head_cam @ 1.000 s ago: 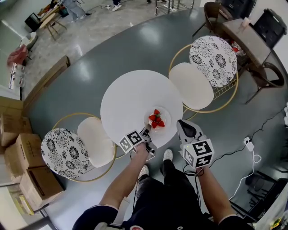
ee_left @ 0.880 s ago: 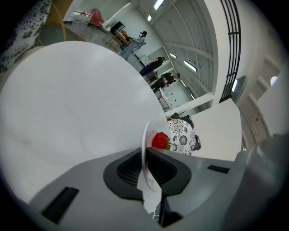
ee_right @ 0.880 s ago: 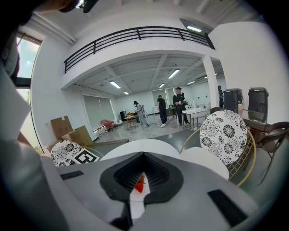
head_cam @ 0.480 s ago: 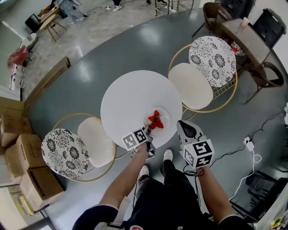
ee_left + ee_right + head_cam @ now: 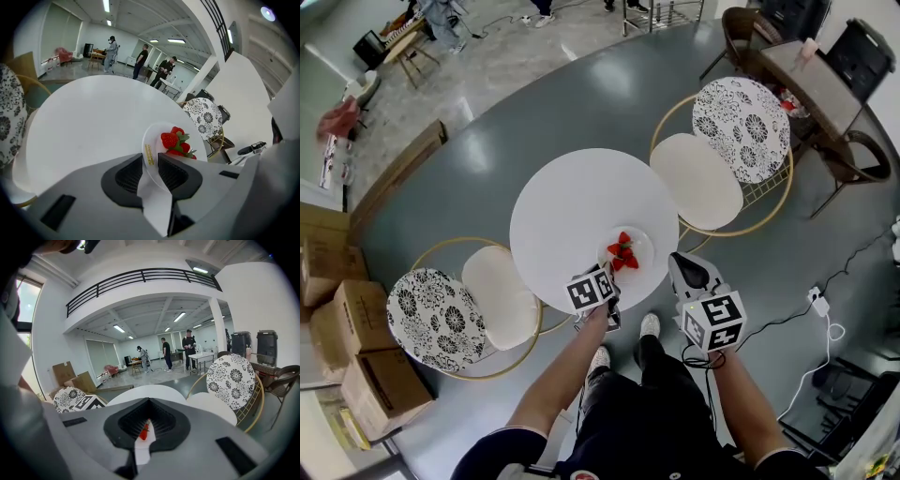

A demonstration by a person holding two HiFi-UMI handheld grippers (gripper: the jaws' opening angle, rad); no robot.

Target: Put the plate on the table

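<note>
While the plate (image 5: 644, 241) has hardly shifted over the last second, the left gripper (image 5: 151, 161) has crept in toward it from the near side, and its marker cube now sits closer to the dish in the head view. Its jaws are clamped on the plate's near rim, one pad on each face. The plate carries a few strawberries (image 5: 622, 251) and lies over the round white desk (image 5: 567, 202), inside its outline but close to the near edge. Whether its base is fully down on the top I cannot tell, though it looks level with it or nearly so. The right gripper (image 5: 682, 262) hangs off the desk, just beside that near edge, its jaws drawn together on nothing, with only a thin slit between them. Since the dish stays put while the gripper eases in, the carrying looks finished. What seems left is to settle the plate flat and let the rim go, gently enough that the berries do not roll
</note>
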